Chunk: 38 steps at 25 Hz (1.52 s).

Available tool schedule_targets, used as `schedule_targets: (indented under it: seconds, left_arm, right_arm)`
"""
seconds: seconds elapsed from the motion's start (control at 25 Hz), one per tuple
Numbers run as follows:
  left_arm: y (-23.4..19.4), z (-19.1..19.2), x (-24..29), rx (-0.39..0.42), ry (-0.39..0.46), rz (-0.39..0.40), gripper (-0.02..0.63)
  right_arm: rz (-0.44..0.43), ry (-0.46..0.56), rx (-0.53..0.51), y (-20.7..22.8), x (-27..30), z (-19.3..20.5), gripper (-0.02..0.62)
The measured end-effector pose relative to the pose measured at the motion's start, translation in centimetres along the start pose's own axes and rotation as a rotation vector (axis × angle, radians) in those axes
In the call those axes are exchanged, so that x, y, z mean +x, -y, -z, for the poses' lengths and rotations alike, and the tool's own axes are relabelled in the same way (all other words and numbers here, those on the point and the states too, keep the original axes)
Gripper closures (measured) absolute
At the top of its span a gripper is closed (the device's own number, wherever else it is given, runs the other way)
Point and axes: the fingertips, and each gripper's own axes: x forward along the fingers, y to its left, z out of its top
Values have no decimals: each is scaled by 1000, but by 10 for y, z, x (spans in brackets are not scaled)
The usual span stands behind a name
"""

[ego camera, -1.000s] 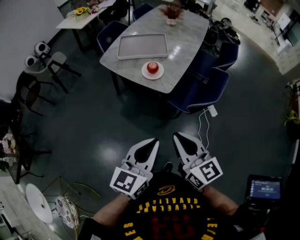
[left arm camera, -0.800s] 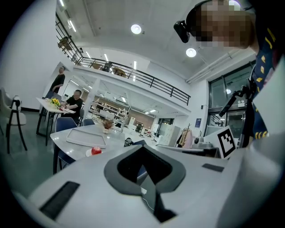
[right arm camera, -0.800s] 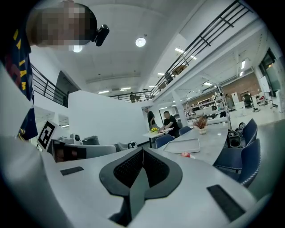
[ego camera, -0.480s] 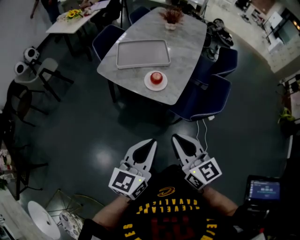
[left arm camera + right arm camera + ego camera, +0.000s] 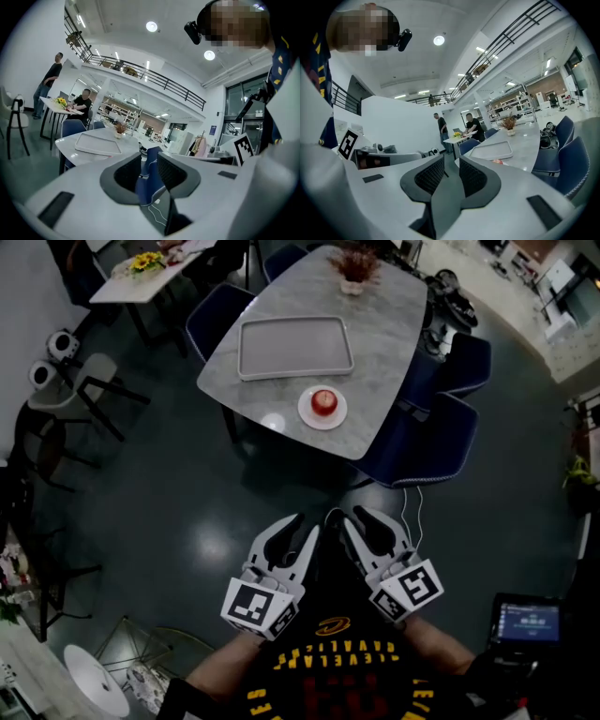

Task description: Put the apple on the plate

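Observation:
The red apple (image 5: pixel 323 401) sits on a small white plate (image 5: pixel 307 414) near the front edge of a marble table (image 5: pixel 272 390), far ahead of both grippers. My left gripper (image 5: pixel 297 526) hangs over the dark floor in front of the person's body; its jaws are opening and nothing is between them. My right gripper (image 5: pixel 356 518) is beside it, jaws parted and empty. In the left gripper view the left gripper (image 5: pixel 149 157) frames a blue chair through its gap. In the right gripper view the right gripper (image 5: pixel 451 161) points toward the table, where the apple (image 5: pixel 498 161) shows as a small red spot.
A grey tray (image 5: pixel 294 346) lies on the table behind the plate, with a potted plant (image 5: pixel 354 268) at the far end. Blue chairs (image 5: pixel 427 432) line the table's right side. A white cable (image 5: pixel 412 502) lies on the floor. Two people (image 5: pixel 474 125) are at a far table.
Both grippers have moved closer to the table. The left gripper's jaws have parted from shut, and the right gripper's jaws also show a gap now.

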Motion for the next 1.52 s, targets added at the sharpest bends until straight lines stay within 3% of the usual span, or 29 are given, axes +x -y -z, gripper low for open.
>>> schedule_targets:
  seconds: [0.12, 0.52, 0.88, 1.24, 1.52]
  left_arm:
    - [-7, -5, 11, 6, -18, -27, 508]
    - [-47, -32, 128, -34, -14, -93, 508]
    - [-66, -33, 178, -103, -23, -162, 509]
    - [-100, -17, 197, -163, -59, -242, 508]
    - [-143, 0, 209, -163, -106, -301, 509]
  right_arm:
    - [-17, -5, 6, 9, 13, -6, 508]
    - [-61, -13, 6, 120, 81, -49, 508]
    - [-81, -45, 23, 178, 104, -60, 508]
    - [-52, -94, 59, 224, 119, -49, 508]
    - [-6, -178, 88, 259, 147, -21, 508]
